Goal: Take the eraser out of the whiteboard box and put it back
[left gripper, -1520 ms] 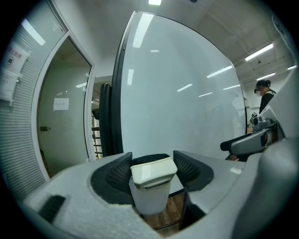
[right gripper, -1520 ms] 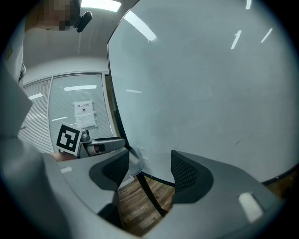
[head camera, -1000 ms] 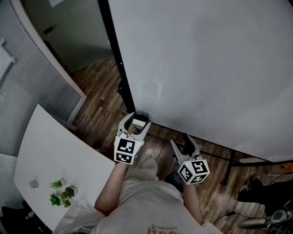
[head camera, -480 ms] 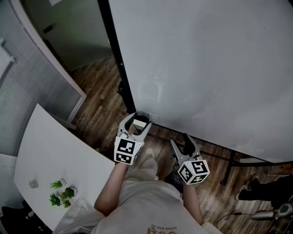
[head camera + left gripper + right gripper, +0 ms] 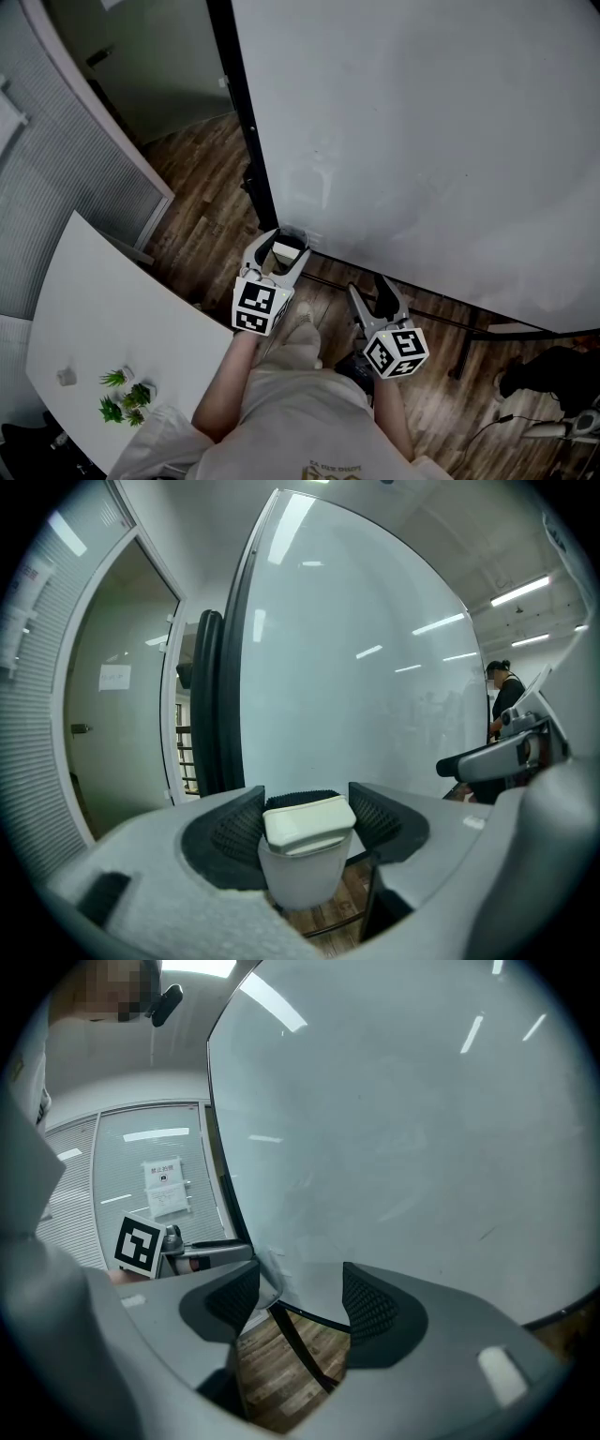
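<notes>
The white eraser (image 5: 309, 824) sits in the top of the small pale whiteboard box (image 5: 300, 881), which hangs at the lower left corner of the whiteboard (image 5: 422, 141). My left gripper (image 5: 305, 808) reaches around it, and both ribbed pads lie against the eraser's sides. In the head view the box (image 5: 294, 243) shows between the left gripper's (image 5: 284, 244) fingertips. My right gripper (image 5: 368, 289) hovers lower and to the right, near the board's bottom rail, open. In the right gripper view that gripper (image 5: 300, 1297) has only floor and the rail between its jaws.
The board's black frame post (image 5: 246, 141) runs up just left of the box. A white table (image 5: 103, 319) with small plants (image 5: 127, 396) stands at lower left. Wooden floor lies below. A person (image 5: 503, 700) stands far off to the right.
Both grippers have stayed where they were. At the lower right floor, dark shapes by a person's feet have shifted.
</notes>
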### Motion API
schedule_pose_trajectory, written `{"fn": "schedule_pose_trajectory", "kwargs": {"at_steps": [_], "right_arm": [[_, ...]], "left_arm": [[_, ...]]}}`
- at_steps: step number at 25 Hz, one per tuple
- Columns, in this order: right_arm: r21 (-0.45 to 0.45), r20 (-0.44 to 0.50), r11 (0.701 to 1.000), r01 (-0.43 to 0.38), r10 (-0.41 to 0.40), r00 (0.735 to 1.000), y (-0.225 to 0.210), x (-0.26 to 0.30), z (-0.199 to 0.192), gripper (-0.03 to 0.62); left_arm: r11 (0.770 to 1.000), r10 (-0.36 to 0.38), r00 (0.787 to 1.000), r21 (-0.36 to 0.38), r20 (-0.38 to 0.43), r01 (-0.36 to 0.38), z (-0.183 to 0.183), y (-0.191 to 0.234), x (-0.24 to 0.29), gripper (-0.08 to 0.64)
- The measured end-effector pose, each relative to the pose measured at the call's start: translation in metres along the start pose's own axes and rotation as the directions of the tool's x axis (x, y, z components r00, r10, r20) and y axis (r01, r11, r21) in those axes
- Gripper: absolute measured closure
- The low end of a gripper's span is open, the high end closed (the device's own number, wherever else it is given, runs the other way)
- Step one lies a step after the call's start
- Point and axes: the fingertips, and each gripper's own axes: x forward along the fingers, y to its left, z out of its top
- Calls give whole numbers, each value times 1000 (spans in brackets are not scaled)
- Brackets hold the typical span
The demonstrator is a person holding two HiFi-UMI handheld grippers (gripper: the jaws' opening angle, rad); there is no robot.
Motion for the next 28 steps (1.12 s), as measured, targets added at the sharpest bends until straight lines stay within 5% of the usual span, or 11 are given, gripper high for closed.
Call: {"fn": "schedule_pose_trajectory", "kwargs": {"at_steps": [28], "right_arm": [[-24,46,1000,-14,15,999,22,-18,10,316]], "left_arm": [[1000,13,998,11,65,-14,22,-6,-36,285]]}}
